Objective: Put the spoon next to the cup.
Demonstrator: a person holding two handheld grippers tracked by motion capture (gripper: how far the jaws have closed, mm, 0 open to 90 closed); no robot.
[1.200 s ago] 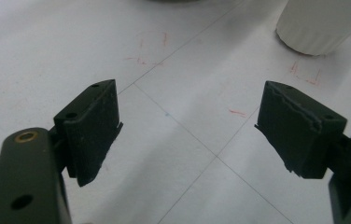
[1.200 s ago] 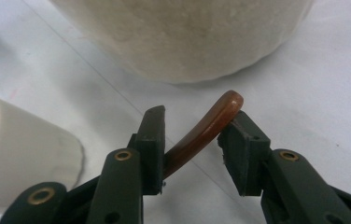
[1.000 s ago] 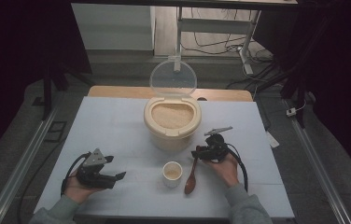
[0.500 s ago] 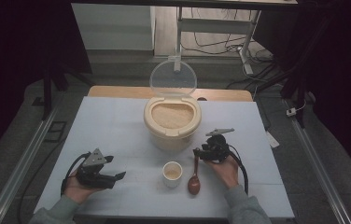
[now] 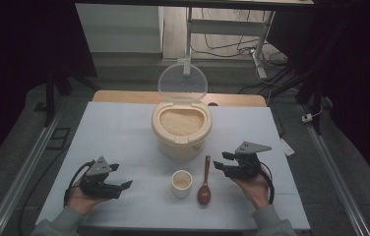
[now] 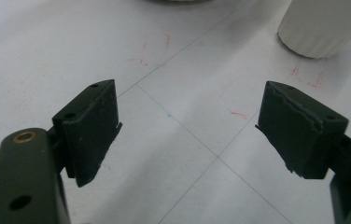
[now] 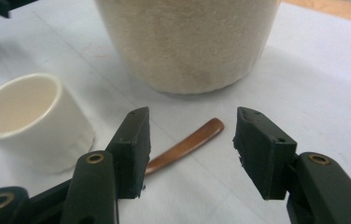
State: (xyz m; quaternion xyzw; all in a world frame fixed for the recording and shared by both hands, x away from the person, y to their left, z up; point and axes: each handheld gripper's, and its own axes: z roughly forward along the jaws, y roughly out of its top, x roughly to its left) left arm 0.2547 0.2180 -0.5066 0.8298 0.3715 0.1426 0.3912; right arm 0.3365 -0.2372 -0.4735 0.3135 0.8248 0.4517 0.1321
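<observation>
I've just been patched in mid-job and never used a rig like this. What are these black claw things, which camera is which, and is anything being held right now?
No robot arm here: a person holds a hand-held two-jaw tool in each hand. The wide picture comes from a fixed camera above the table, with the left gripper at its left and the right gripper at its right. The other two pictures come from cameras riding on the grippers, looking along their black jaws.

On the table stand a rice container with its clear lid up, a small white cup and a brown wooden spoon.

Nothing is held. The left jaws stand wide over bare table. The right jaws have just been opening; the spoon lies on the table beyond them, untouched.
</observation>
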